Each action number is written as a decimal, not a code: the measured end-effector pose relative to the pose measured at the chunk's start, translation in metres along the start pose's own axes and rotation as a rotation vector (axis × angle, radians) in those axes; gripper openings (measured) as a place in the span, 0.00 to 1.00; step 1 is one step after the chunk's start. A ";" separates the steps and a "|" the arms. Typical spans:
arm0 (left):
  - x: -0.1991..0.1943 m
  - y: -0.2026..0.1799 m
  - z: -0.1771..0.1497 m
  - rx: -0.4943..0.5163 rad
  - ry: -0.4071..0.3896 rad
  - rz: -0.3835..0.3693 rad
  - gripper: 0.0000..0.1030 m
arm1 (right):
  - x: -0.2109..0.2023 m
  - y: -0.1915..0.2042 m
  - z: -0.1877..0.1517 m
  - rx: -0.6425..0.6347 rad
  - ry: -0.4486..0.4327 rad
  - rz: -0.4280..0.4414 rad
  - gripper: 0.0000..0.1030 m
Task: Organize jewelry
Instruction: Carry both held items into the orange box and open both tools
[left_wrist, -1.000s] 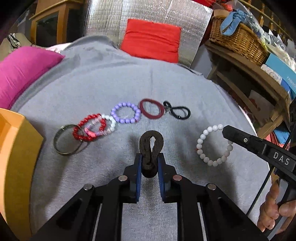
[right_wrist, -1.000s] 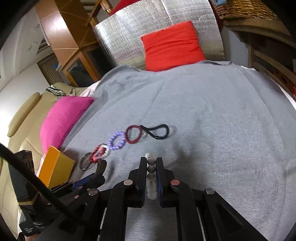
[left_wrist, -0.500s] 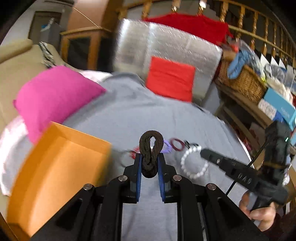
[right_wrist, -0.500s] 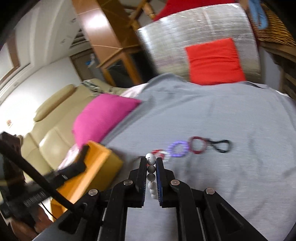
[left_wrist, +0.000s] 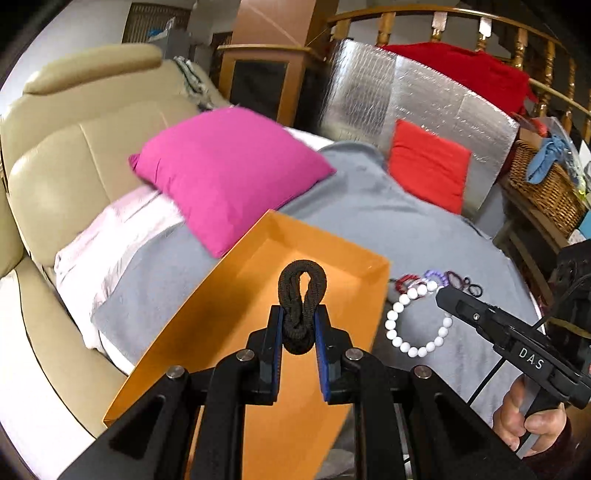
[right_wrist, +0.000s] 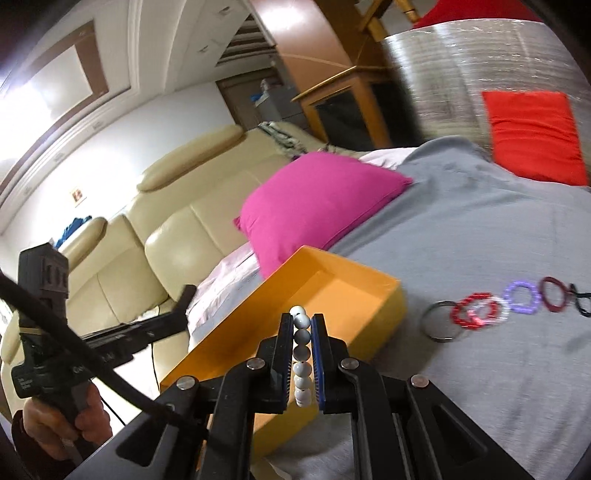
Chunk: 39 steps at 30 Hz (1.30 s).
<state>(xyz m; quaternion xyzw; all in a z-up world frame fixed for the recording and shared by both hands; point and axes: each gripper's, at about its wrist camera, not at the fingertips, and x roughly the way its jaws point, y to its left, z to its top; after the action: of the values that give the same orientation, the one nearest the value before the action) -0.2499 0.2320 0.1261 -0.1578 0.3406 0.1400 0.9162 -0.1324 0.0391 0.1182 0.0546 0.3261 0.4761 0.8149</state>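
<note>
My left gripper (left_wrist: 298, 314) is shut on a dark brown braided band (left_wrist: 302, 295) and holds it over the open orange box (left_wrist: 343, 254). My right gripper (right_wrist: 300, 321) is shut on a white bead bracelet (right_wrist: 302, 350), which hangs from its tip in the left wrist view (left_wrist: 413, 325), just right of the box (right_wrist: 373, 280). On the grey blanket (right_wrist: 498, 229) lie a metal ring (right_wrist: 441, 325), red (right_wrist: 467, 314), clear, purple (right_wrist: 522, 297) and maroon (right_wrist: 554, 293) bracelets and a black tie (right_wrist: 581, 301) in a row.
A pink cushion (left_wrist: 225, 166) lies behind the box, a red cushion (left_wrist: 428, 170) against a silver foil panel farther back. A cream sofa (left_wrist: 74, 155) is at the left. A wicker basket (left_wrist: 543, 184) sits on a wooden shelf at the right.
Both grippers have lifted and swung left from the bracelet row to the orange box, each still holding its item. The white bracelet has left the blanket.
</note>
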 end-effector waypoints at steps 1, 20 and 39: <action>0.007 0.003 0.001 -0.003 0.014 0.001 0.17 | 0.007 0.002 0.000 0.002 0.008 0.003 0.10; 0.149 0.010 0.034 0.087 0.249 0.141 0.17 | 0.113 -0.038 0.015 0.066 0.119 -0.054 0.10; 0.098 -0.048 0.041 0.079 0.082 0.153 0.64 | 0.061 -0.055 0.037 0.089 -0.032 -0.148 0.38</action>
<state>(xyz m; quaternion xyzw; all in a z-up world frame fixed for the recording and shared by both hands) -0.1373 0.2187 0.0995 -0.1005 0.3940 0.1896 0.8937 -0.0498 0.0677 0.0961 0.0739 0.3370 0.3987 0.8497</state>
